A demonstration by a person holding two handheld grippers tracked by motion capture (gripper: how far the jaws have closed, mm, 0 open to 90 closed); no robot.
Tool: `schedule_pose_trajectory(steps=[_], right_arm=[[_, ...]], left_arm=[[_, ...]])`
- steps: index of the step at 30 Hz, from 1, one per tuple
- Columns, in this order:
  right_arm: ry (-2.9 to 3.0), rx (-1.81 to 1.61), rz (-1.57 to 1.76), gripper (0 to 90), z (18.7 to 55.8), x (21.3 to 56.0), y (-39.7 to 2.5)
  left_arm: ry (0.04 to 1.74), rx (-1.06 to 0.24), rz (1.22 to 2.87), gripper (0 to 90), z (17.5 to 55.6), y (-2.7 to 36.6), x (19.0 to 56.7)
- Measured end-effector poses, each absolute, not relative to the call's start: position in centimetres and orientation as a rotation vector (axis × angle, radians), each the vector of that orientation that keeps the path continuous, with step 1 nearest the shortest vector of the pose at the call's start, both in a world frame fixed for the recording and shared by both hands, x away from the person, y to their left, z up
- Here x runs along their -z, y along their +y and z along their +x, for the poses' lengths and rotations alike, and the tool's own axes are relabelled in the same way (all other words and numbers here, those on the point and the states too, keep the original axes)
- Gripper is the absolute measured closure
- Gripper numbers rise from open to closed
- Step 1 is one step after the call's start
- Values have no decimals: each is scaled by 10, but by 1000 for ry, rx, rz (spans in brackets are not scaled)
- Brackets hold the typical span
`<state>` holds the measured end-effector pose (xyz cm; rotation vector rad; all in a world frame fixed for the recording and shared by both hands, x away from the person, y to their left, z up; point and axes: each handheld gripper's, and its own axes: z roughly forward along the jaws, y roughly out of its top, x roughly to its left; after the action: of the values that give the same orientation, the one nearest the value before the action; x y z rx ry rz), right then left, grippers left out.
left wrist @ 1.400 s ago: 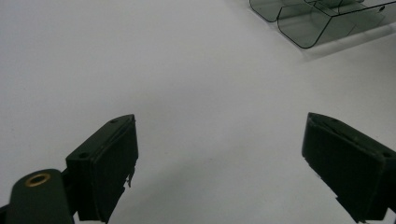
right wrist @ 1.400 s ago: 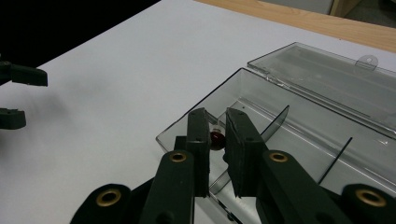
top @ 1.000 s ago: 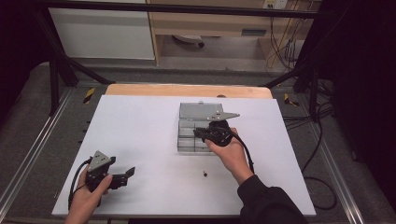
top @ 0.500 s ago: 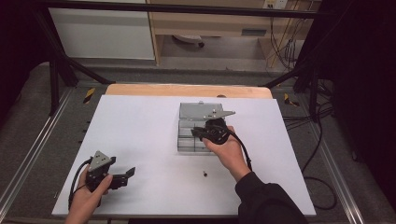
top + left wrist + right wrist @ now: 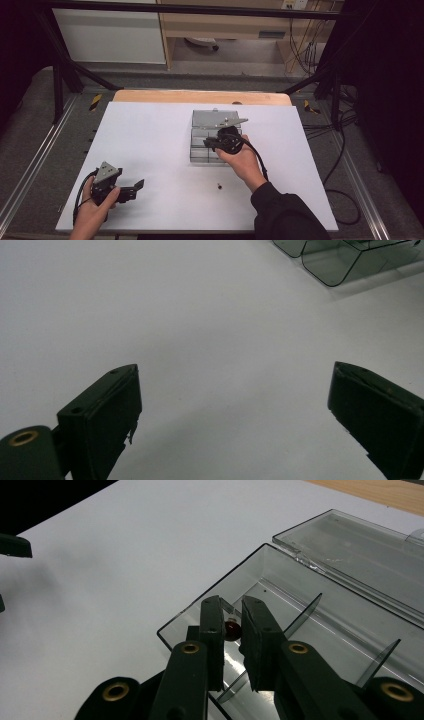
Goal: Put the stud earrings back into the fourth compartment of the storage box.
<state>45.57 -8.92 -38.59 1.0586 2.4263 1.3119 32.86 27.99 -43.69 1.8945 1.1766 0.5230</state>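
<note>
right claw (image 5: 231, 625), jaws pinching a small dark red bead (image 5: 231, 629), hung over the end compartment of the clear smoky plastic box (image 5: 320, 630); left claw (image 5: 235, 415) spread above the white surface (image 5: 165, 315).

Right tongs (image 5: 212, 143) farther (slightly) over box (image 5: 200, 150)

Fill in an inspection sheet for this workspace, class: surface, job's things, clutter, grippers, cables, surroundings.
Surface: white table top, wooden strip at its far edge.
Job's things: clear divided box, lid open; small dark red bead between the right gripper's jaws, over the box.
Clutter: small dark item lying loose on the table.
Grippers: left gripper open, above bare table; right gripper nearly closed around the bead.
Cables: one trailing from each gripper; more on the floor at right.
Surroundings: dark metal frame, cabinets behind.
</note>
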Motion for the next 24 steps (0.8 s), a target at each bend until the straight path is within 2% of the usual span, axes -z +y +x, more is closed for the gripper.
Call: schedule_pose_trajectory(steps=[24], right_arm=[[2505,-1216,1049,797,460,396,-79]], left_arm=[[1144,-502,1925,74,329,274,438]])
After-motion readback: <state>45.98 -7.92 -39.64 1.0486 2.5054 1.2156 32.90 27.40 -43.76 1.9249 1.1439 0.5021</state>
